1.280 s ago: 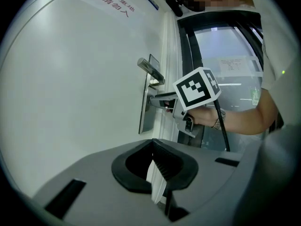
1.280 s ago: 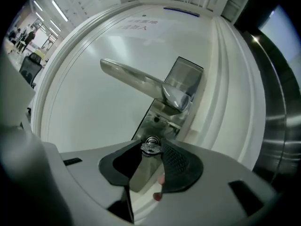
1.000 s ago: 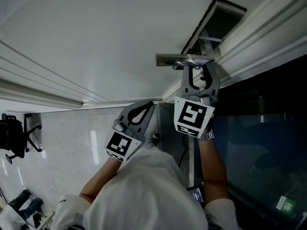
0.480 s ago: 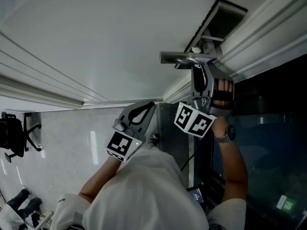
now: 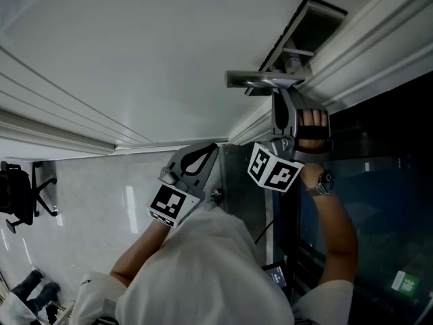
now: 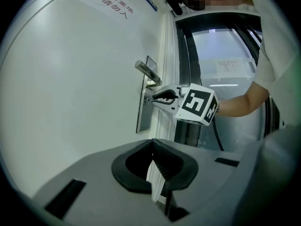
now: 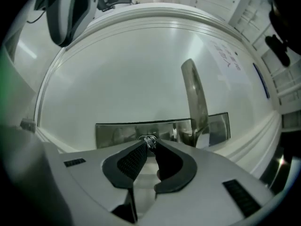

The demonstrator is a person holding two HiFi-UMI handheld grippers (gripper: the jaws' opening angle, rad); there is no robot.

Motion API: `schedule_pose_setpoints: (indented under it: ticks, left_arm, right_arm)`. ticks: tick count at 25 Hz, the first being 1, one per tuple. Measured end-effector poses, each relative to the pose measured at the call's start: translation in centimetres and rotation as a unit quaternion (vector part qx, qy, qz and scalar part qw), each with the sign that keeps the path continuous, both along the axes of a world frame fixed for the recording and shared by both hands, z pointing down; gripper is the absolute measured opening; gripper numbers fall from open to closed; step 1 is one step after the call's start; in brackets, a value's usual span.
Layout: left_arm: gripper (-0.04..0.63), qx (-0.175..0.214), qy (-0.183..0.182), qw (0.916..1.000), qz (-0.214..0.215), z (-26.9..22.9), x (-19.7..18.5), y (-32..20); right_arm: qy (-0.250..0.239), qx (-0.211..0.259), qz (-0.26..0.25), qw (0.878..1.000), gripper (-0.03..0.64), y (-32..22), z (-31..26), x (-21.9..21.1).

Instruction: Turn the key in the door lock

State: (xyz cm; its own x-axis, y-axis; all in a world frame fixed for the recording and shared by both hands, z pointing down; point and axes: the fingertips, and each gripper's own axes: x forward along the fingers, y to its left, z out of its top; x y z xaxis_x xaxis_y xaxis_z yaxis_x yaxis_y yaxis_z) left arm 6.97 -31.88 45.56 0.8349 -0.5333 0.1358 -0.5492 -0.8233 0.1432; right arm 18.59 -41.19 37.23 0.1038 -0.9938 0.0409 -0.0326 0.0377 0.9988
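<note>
Since that key (image 7: 149,141) in the lock plate (image 7: 117,133) looks small, stiff and slick, I'd pinch its flat head. The right tool (image 7: 149,146) has just been closing and now nips it; the left tool (image 6: 153,154) is shut, empty.

Dim, soft light; gripper views warp toward dark rounded edges

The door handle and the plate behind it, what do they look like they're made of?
Door handle: probably metal with a satin silver finish; soft grey highlights run along its length. Lock plate: probably polished stainless steel or similar; its flat surface gives blurred, mirror-like reflections of the surroundings. The look alone cannot confirm the exact metal of either.
</note>
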Motion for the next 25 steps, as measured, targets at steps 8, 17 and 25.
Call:
schedule_pose_setpoints:
  ticks: [8, 17, 25]
  left_arm:
    - [0.006, -0.001, 0.006, 1.0000, 0.006, -0.1, 0.0, -0.2]
    - [0.006, 0.003, 0.014, 0.9998, 0.011, -0.4, -0.4, -0.8]
    - [0.006, -0.006, 0.017, 0.9997, -0.014, 0.7, -3.6, -2.8]
  right_arm:
    - [-0.231, 0.000, 0.043, 0.972, 0.068, 0.0, -0.6, 0.2]
    - [-0.334, 0.013, 0.063, 0.940, 0.083, 0.2, -0.4, 0.7]
    - [-0.496, 0.061, 0.075, 0.863, 0.081, 2.0, 0.1, 0.1]
